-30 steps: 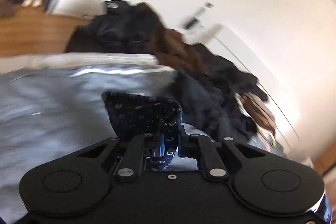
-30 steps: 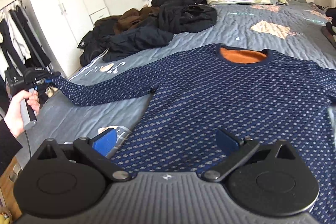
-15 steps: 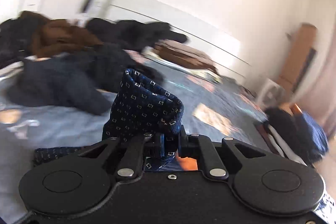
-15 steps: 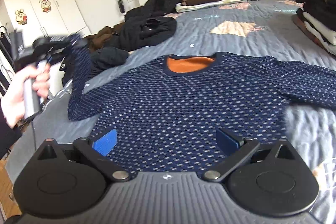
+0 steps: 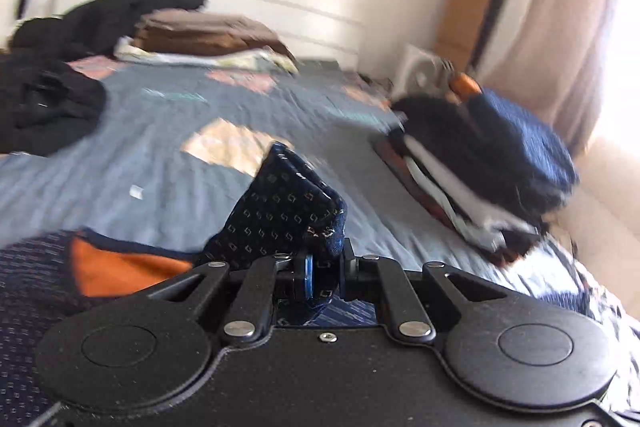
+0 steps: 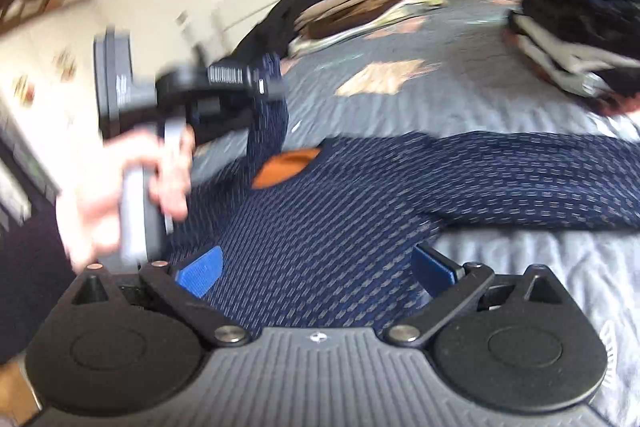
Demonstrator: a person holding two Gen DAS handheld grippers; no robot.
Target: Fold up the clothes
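A navy patterned sweater (image 6: 340,211) with an orange neck lining (image 6: 286,169) lies flat on the grey-blue bed. My left gripper (image 5: 324,277) is shut on the cuff of its left sleeve (image 5: 288,207), which bunches up above the fingers, with the orange collar (image 5: 116,269) just below it. In the right wrist view that left gripper (image 6: 276,83) is held by a hand (image 6: 120,187) above the collar, the sleeve (image 6: 268,131) hanging from it. My right gripper (image 6: 316,269) stands open over the sweater's lower body. The other sleeve (image 6: 540,187) stretches right.
A stack of folded clothes (image 5: 484,163) sits at the bed's right side. Dark jackets (image 5: 48,99) and folded brown items (image 5: 208,35) lie near the white headboard. A curtain (image 5: 560,27) and a cardboard piece stand at the far right.
My left gripper has swung the held sleeve from out at the left up and over towards the sweater's collar. My right gripper stays open and has turned towards the right.
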